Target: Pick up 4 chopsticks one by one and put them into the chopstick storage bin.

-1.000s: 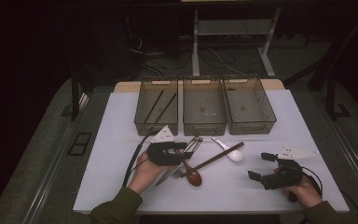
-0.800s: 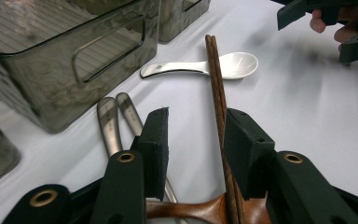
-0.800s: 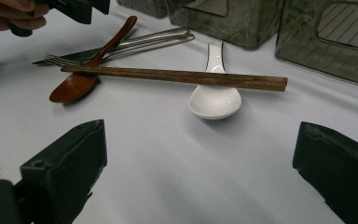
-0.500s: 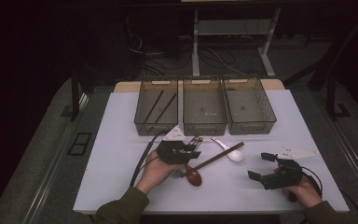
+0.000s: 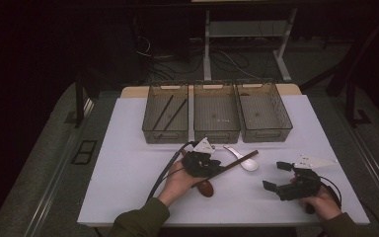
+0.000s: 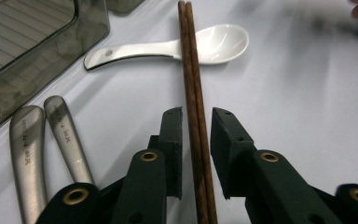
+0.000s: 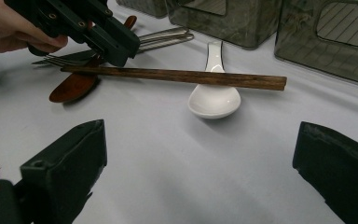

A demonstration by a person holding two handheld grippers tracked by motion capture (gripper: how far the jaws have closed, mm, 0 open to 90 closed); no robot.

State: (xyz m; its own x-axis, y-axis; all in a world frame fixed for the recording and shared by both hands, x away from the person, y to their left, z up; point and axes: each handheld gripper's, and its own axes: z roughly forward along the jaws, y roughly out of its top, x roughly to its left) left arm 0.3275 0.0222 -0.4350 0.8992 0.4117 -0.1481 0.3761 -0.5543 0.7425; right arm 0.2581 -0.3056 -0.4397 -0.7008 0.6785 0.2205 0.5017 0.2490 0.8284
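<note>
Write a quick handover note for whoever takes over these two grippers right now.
Left gripper: jaws have just been closing around the chopsticks, with a small gap on each side, so no grip yet.
Right gripper: open, idle at the table's right.
Things: chopsticks lie across the white spoon; wooden spoon, fork and two metal handles beside them. Left bin already holds dark sticks; the other two bins look empty.
Left: close, lift the chopsticks, probably to the left bin, then sort the rest.

Olive sleeve (image 5: 140, 217); black grippers with brass-ringed holes, grey triangular plates, black cables.
</note>
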